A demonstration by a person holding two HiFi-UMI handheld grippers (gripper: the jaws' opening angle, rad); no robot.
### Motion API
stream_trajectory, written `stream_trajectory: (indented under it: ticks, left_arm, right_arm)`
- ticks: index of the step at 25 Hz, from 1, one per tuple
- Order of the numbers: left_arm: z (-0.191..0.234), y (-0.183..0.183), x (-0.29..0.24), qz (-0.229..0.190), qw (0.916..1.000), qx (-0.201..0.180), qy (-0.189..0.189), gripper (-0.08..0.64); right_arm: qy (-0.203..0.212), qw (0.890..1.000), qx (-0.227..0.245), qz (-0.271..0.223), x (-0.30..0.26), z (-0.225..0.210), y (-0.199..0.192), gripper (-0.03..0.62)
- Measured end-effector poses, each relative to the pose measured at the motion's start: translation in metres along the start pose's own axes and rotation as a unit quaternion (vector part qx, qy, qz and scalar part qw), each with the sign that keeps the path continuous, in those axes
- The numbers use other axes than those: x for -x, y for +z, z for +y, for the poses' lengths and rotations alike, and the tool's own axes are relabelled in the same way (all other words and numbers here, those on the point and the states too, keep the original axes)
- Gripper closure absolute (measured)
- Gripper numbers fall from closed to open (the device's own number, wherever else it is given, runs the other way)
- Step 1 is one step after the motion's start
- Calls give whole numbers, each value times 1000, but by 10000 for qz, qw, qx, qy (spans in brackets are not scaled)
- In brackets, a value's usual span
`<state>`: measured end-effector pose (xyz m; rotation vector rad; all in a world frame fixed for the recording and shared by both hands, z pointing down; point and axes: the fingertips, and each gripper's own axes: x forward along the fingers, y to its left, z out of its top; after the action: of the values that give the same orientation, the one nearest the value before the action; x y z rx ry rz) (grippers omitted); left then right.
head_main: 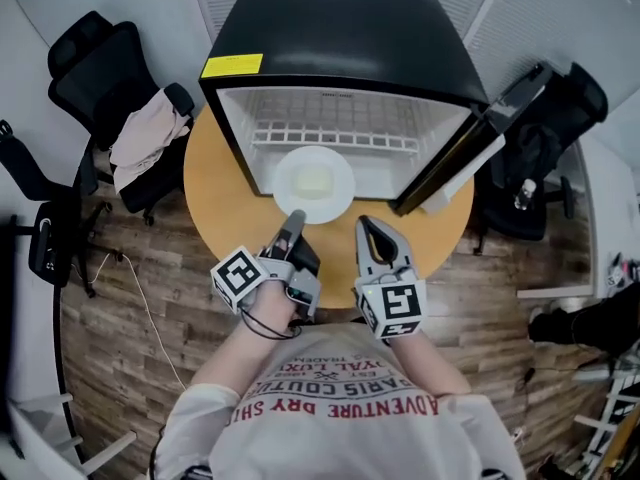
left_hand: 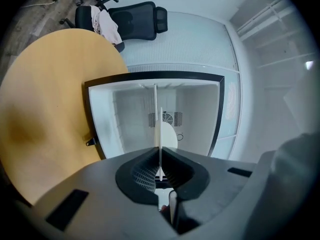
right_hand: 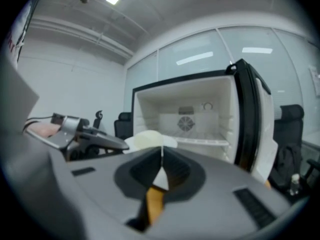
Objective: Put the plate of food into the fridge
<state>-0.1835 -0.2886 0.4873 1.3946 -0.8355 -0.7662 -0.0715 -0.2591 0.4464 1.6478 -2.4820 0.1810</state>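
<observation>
Plate of food (head_main: pixel 314 183) sits at the mouth of the open fridge (head_main: pixel 340 38), its rim pinched by the left gripper (head_main: pixel 294 218). The right gripper (head_main: pixel 366 226) has its jaws pressed together, empty, over the round wooden table (head_main: pixel 215 213). Office chairs (head_main: pixel 95 78) stand on the plank floor (head_main: pixel 130 308).

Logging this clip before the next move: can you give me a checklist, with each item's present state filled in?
1. Fridge door open: ok; the door stands wide at the right of the fridge.
2. Grip on plate: ok; the left gripper clamps the near rim of the plate.
3. Food on plate: ok; the food sits mid-plate.
4. Right gripper out of the way: ok; the right gripper is shut, empty, beside the plate.
5. Plate fully inside: not ok; its near part sticks out of the opening.
6. Plate resting on the fridge floor: cannot tell.
</observation>
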Motion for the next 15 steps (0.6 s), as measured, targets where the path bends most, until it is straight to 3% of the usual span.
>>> stream_trajectory:
  ticks: [6,15]
  left_arm:
    - [-7,1,-20,172,9998,55,-79,523]
    - [-15,8,-52,-41,9999,62,-130,523]
  right_arm:
    - [-121,9999,1,36,-12,-9,4,563]
    - [166,9998,53,133,-35,-26,9,563]
